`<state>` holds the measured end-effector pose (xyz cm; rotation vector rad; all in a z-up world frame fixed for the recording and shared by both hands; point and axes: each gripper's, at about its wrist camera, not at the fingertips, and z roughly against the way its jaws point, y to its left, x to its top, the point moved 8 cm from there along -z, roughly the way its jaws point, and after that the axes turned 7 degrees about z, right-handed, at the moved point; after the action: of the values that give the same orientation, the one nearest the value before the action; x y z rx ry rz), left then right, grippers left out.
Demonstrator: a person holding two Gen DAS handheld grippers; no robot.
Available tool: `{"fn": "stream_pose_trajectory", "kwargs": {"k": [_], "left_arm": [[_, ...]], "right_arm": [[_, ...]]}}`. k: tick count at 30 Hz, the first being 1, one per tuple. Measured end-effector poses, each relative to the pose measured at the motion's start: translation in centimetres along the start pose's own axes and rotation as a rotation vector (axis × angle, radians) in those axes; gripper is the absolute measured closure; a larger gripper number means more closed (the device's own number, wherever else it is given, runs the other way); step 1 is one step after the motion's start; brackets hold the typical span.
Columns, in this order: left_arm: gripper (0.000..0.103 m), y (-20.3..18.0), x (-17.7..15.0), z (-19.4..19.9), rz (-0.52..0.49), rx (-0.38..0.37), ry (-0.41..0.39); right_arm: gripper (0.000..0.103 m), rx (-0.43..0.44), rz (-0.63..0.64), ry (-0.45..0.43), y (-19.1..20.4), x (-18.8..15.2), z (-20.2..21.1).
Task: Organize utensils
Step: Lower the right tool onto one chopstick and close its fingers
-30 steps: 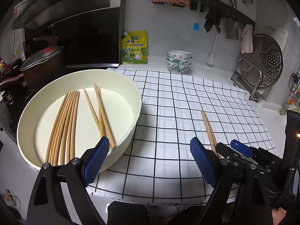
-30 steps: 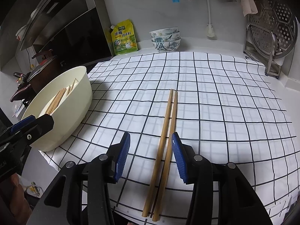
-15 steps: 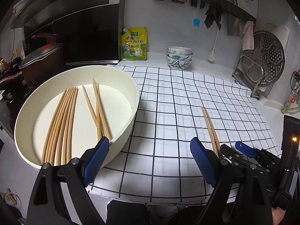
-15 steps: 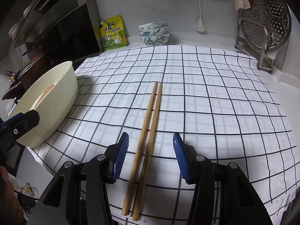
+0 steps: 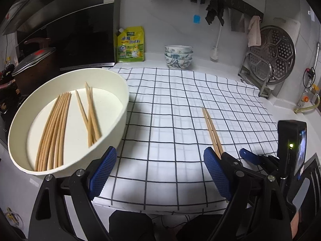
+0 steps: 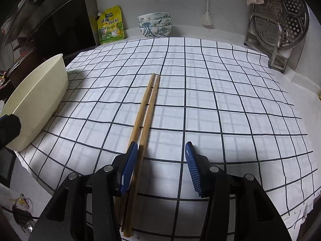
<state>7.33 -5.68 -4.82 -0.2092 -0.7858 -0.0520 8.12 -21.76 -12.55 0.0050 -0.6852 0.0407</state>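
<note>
Right gripper (image 6: pixel 161 168) is held open low over the checked cloth (image 6: pixel 220 100) with a chopstick pair (image 6: pixel 147 108) beside its left pad, left gripper (image 5: pixel 158 172) is spread empty near the cream bowl (image 5: pixel 122 116) where more chopsticks (image 5: pixel 56 124) are lying.

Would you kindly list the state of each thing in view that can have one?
Left tongs: open, holding nothing.
Right tongs: open, around the chopstick pair's near end, not gripping.
Chopstick pair: flat on the cloth, side by side.
Basin: upright, holds loose chopsticks.
Basin chopsticks: lying flat, some crossed.
Cloth: spread flat.
Bowls: stacked upright.
Pouch: upright.
</note>
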Motion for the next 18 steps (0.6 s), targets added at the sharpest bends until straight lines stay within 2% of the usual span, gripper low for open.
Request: {"fn": "stream_pose_trajectory", "kwargs": {"k": [4,7,9,14,18], "left_arm": [[0.016,-0.9,-0.5,-0.1,-0.024,-0.006,0.005],[0.016,-1.2,-0.6,-0.4,-0.022,-0.010,0.014],[0.015,-1.5,-0.9,-0.8,-0.018,-0.015,0.028],[0.014,-2.9,-1.9,-2.4,-0.012,-0.039,0.069],[0.014,-4.3,-2.7,-4.6,-0.028,-0.028,0.096]], "right_arm": [[0.057,-0.016,0.040,0.005,0.5,-0.2,-0.2],[0.075,-0.014,0.066,0.001,0.6,-0.3,-0.1],[0.095,-0.010,0.076,0.006,0.4,-0.3,0.0],[0.096,0.009,0.054,0.007,-1.2,-0.6,0.1],[0.097,0.005,0.011,0.009,-3.3,-0.9,0.4]]}}
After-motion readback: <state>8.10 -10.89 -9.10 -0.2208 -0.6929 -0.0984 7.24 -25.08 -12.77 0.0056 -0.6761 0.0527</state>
